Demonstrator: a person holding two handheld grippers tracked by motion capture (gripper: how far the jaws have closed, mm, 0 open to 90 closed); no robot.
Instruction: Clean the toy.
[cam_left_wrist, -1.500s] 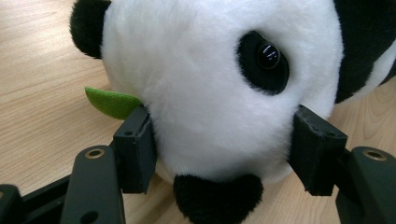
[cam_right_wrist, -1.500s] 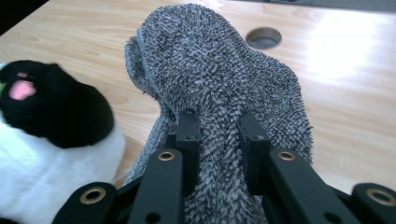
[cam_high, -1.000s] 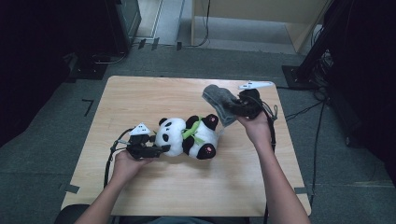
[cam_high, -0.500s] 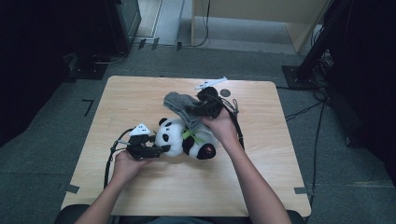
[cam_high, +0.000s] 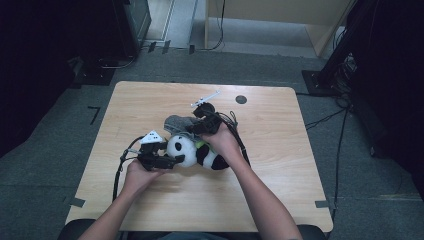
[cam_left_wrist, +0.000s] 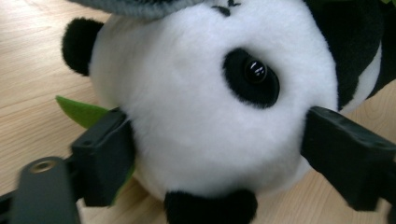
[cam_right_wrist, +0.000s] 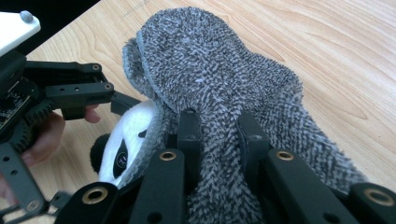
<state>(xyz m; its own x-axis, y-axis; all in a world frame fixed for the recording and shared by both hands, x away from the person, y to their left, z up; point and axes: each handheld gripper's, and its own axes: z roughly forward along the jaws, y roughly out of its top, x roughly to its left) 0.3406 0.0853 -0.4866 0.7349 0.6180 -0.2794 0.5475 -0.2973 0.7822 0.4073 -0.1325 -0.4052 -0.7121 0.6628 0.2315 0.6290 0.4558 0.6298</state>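
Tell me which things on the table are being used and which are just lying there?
Being used:
- toy panda, its head between the left gripper jaws
- fuzzy grey hat, pinched by the right gripper and coming over the panda's head

Just there:
- round dark spot near the wooden table's far edge

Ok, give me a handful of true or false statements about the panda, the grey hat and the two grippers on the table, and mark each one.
1. The right gripper is clamped on the grey fuzzy hat. True.
2. The hat already sits fully over the toy panda's head. False: it only touches the top of the head; the face is uncovered.
3. The left gripper has its jaws on either side of the panda's head. True; they have just been opening.
4. The panda lies on a metal tray. False: it lies on the wooden table.
5. A green leaf shows beside the panda. True.
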